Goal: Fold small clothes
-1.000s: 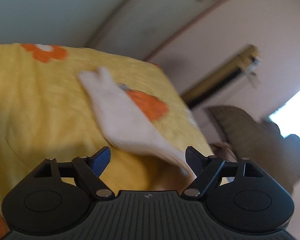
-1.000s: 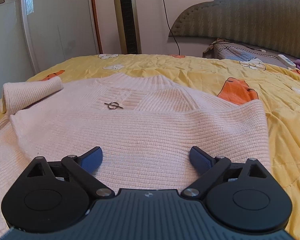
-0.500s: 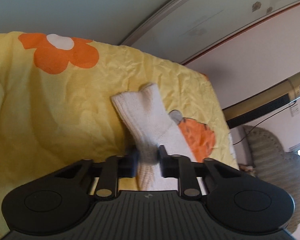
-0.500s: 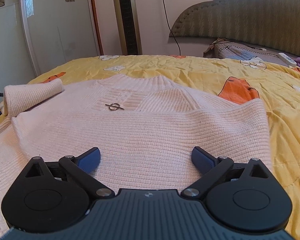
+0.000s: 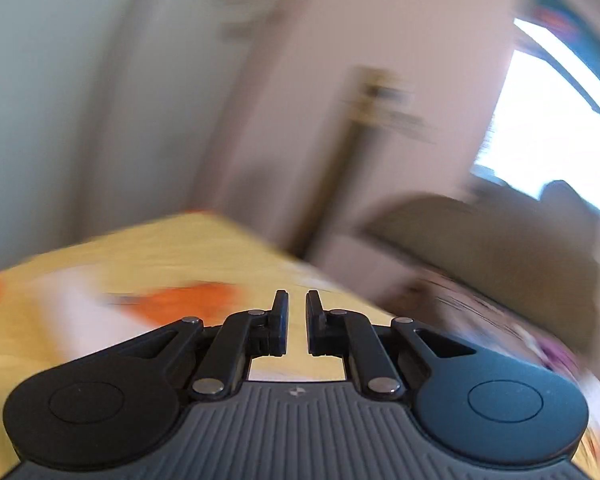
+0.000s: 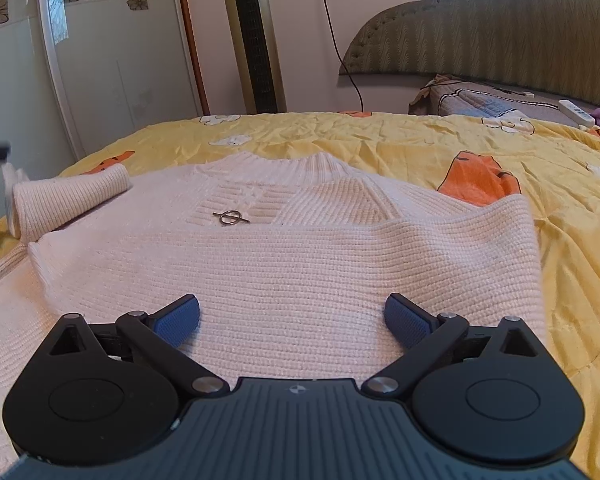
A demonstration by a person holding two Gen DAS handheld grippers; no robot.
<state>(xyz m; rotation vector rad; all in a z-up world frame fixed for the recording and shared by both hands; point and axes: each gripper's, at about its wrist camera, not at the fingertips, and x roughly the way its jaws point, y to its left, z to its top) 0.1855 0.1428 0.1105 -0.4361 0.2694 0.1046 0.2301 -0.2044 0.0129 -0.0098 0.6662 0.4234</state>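
A pale knitted sweater point(image 6: 284, 264) is spread on the yellow bed point(image 6: 560, 216), beneath the wide-open right claw point(image 6: 292, 320), while the left claw point(image 5: 296, 326) is held nearly closed on nothing.

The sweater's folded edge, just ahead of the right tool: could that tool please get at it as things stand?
Probably yes. The right tool is open and sits low over the sweater, whose folded edge lies just ahead with nothing between; only the small metal ring lies off to one side.
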